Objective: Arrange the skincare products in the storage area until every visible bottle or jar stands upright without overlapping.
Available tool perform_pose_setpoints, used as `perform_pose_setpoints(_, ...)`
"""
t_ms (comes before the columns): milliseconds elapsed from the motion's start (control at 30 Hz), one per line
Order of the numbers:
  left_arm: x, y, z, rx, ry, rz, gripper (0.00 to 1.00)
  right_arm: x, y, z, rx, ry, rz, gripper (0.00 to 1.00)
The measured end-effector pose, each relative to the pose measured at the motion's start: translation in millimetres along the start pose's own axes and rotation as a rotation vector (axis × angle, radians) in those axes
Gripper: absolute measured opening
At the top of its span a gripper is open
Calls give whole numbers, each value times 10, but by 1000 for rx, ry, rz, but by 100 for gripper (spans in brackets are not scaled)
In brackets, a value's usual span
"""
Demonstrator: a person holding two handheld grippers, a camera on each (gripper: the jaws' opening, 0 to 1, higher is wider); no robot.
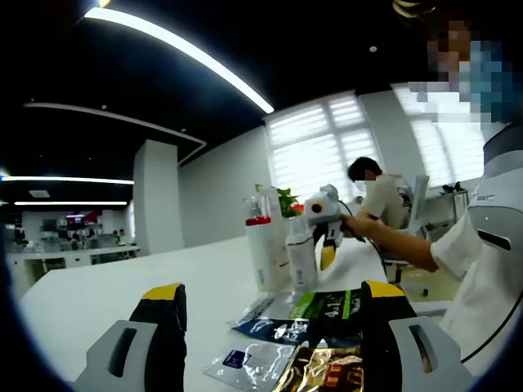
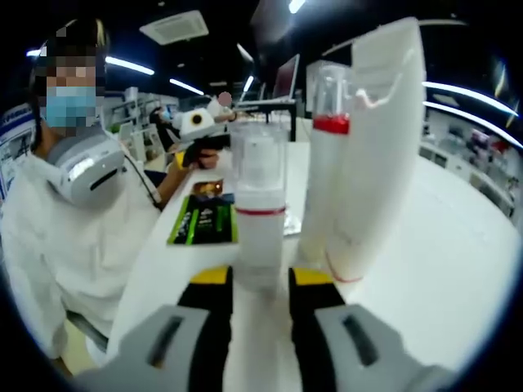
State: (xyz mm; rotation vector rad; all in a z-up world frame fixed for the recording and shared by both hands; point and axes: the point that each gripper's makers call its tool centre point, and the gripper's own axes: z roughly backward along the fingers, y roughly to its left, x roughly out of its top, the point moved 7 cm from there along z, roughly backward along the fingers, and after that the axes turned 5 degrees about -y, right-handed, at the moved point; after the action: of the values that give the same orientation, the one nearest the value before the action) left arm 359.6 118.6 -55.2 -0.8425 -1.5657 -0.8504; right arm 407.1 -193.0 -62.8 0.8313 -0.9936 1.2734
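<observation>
The skincare bottles stand in a tight group on a white table [image 1: 98, 286]. In the right gripper view, a small pump bottle [image 2: 260, 214] with a clear cap and a red band sits upright at frame centre, its long axis vertical, its base just between the tips of the right gripper [image 2: 260, 286]. The yellow-tipped jaws are narrowly parted on either side of the base; whether they press it I cannot tell. Just right of it rises a taller bottle [image 2: 327, 163] with a red collar and clear cap, and touching or nearly touching that, a broad white tube [image 2: 380, 147] that leans slightly and reaches the top of the frame. No writing on any of them can be read.

Flat sachets [image 2: 204, 219] lie left of centre, one green and black; the lettering is too small to make out. Bare tabletop opens to the right of the tube.

In the left gripper view, the left gripper [image 1: 270, 314] has jaws spread wide, holding nothing, with sachets between them. The bottles stand at mid-frame beyond, with bare table stretching left.
</observation>
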Motion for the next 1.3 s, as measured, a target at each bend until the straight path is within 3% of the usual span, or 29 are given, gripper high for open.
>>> perform_pose_setpoints(400, -6, -6, -3, -1, 4, -2, 90, -36, 34, 91, -23, -32, -2, 26)
perform_pose_setpoints(567, -9, -10, -4, -1, 6, -5, 89, -21, 41, 118, -58, -53, -6, 20)
perform_pose_setpoints(967, -4, 0, 0, 2, 4, -1, 90, -117, 94, 178, -136, -82, -60, 20)
perform_pose_setpoints(1067, 38, 61, 27, 43, -25, 7, 89, -96, 100, 210, -171, -132, -75, 18)
perform_pose_setpoints(1133, 47, 80, 30, 54, -32, 12, 89, -100, 107, 231, -155, -165, -97, 18)
perform_pose_setpoints(1300, 40, 69, 23, 46, -30, 9, 87, -132, 122, 245, -201, -170, -117, 22)
